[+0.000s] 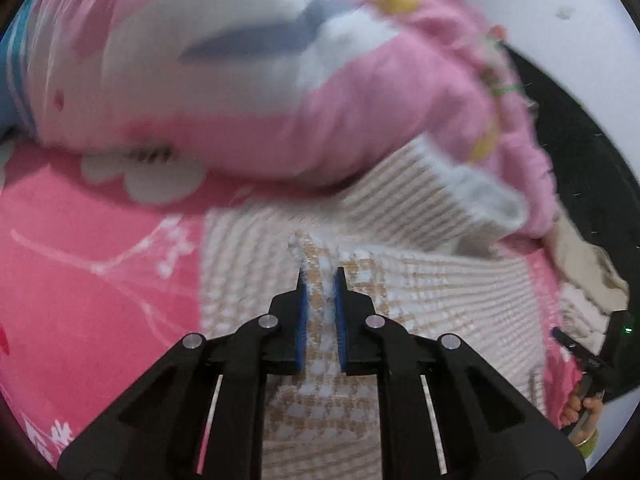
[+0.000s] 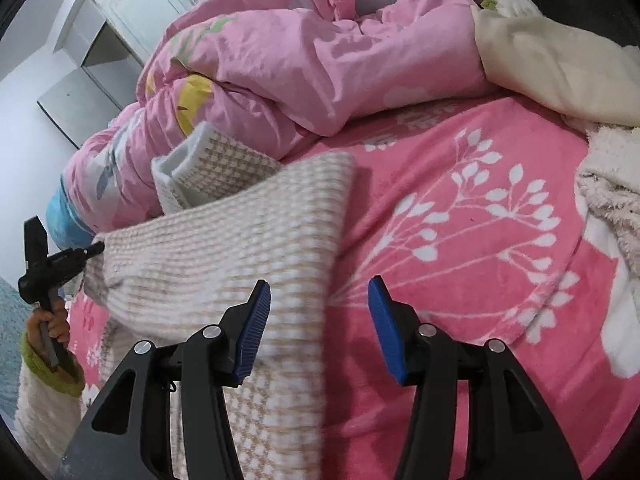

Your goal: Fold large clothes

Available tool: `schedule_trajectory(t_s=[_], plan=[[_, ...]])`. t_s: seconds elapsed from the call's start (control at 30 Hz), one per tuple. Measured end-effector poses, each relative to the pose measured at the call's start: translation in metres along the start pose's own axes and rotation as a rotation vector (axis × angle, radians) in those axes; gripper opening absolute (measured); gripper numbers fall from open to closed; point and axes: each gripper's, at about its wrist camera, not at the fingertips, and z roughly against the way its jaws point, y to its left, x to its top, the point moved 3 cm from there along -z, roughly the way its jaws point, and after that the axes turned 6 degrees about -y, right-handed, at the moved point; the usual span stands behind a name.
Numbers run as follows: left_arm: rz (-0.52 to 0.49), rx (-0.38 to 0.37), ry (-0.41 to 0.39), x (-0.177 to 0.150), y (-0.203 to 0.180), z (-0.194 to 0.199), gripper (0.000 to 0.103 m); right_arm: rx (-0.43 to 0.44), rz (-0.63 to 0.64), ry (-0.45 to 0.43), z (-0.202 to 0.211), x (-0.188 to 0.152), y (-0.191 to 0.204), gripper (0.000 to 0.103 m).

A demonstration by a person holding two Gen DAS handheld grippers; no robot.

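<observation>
Left fingers (image 1: 320,276) pinch sweater (image 1: 420,280) fold; right fingers (image 2: 318,292) agape, empty; quilt (image 2: 320,60) behind.

Beige-and-white checked sweater (image 2: 240,240), pink bedsheet (image 2: 460,280) with white tree print, blue-padded claws.

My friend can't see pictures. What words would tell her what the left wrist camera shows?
The left gripper is shut on a raised fold of a beige and white knit sweater lying on a pink flowered blanket. A puffy pink quilt is heaped behind it, and the right gripper shows at the right edge.
</observation>
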Motion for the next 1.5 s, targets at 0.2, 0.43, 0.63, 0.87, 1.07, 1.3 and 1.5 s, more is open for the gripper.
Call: schedule_trajectory(t_s=[0.2, 0.43, 0.63, 0.87, 1.07, 1.3, 1.5], plan=[[0.007, 0.033, 0.032, -0.029, 0.026, -0.028, 0.014, -0.047, 0.016, 0.01, -0.005, 0.0, -0.003, 0.05], [-0.135, 0.047, -0.151, -0.017, 0.005, 0.035, 0.021, -0.067, 0.206, -0.071, -0.006, 0.034, 0.057, 0.05], [-0.23, 0.019, 0.054, -0.053, -0.024, -0.001, 0.027, -0.129, 0.318, 0.046, -0.082, 0.021, 0.08, 0.049], [-0.2, 0.009, 0.037, -0.057, -0.007, -0.003, 0.028, -0.213, 0.39, 0.085, -0.079, 0.023, 0.084, 0.049], [-0.251, 0.084, 0.029, -0.057, -0.009, -0.002, 0.043, -0.31, 0.323, 0.107, -0.093, 0.029, 0.065, 0.049], [-0.246, 0.094, -0.022, -0.07, -0.014, 0.056, 0.044, -0.231, 0.237, 0.015, -0.006, 0.019, 0.087, 0.054], [-0.343, 0.009, -0.059, -0.136, -0.041, 0.143, 0.055, -0.08, 0.309, 0.012, 0.088, -0.077, 0.134, 0.072]])
